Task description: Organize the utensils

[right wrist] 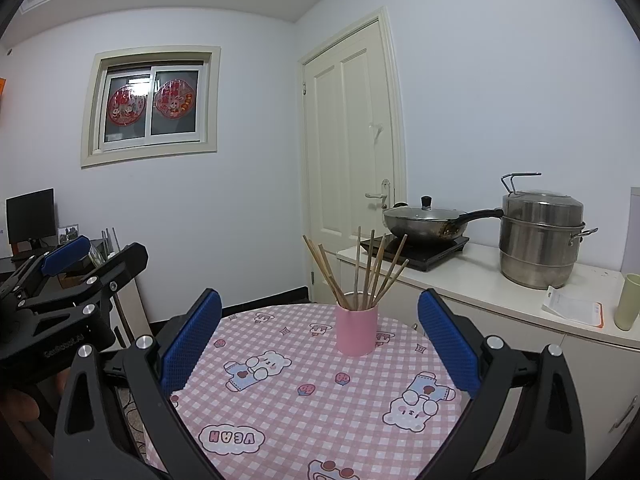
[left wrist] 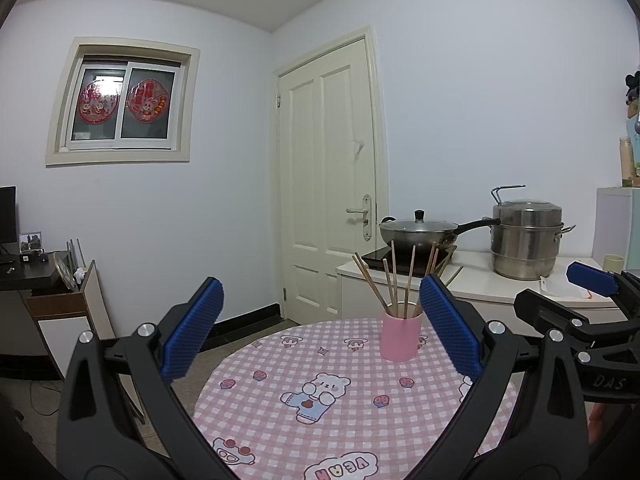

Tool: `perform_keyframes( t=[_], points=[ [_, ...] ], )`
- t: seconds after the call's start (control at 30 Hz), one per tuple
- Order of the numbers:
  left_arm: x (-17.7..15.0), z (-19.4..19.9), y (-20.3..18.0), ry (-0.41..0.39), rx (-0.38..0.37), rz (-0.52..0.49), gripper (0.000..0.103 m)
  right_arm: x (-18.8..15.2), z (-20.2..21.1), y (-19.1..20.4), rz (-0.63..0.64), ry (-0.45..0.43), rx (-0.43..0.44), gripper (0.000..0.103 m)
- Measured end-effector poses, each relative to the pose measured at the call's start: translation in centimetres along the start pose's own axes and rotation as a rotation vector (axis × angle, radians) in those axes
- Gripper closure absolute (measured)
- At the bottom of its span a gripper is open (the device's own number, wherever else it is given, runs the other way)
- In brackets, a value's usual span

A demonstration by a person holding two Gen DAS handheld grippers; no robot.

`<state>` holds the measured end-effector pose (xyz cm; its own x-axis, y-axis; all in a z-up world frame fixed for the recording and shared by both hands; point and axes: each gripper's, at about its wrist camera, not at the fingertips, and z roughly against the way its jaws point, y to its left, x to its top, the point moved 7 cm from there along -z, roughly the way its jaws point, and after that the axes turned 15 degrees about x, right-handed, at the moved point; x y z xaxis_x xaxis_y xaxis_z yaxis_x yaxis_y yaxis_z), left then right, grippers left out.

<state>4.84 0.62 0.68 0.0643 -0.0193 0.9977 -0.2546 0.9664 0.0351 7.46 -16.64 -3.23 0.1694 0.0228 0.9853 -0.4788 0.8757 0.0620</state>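
A pink cup (left wrist: 400, 337) stands on the round table with the pink checked cloth (left wrist: 340, 408); several wooden chopsticks (left wrist: 394, 284) stand in it, fanned out. In the right wrist view the cup (right wrist: 356, 329) and chopsticks (right wrist: 360, 270) sit toward the table's far edge (right wrist: 280, 400). My left gripper (left wrist: 320, 320) is open and empty, held above the table, short of the cup. My right gripper (right wrist: 320, 320) is open and empty, also short of the cup. Each gripper shows at the other view's edge: the right one (left wrist: 568, 296), the left one (right wrist: 96, 256).
A white counter (right wrist: 500, 292) behind the table carries a lidded wok (right wrist: 428, 220) on an induction hob, a steel steamer pot (right wrist: 540, 236), a green cup (right wrist: 628, 302) and a paper card. A white door (right wrist: 352, 152) is behind. A desk with a monitor (right wrist: 30, 214) stands at left.
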Motion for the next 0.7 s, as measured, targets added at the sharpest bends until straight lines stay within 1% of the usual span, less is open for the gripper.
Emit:
perform_keyframes(
  t=[0.7],
  points=[
    [-0.14,0.03,-0.19,0.008,0.003,-0.009,0.006,-0.5,0.04,0.14,-0.006,0.005,0.001,0.008]
  ],
)
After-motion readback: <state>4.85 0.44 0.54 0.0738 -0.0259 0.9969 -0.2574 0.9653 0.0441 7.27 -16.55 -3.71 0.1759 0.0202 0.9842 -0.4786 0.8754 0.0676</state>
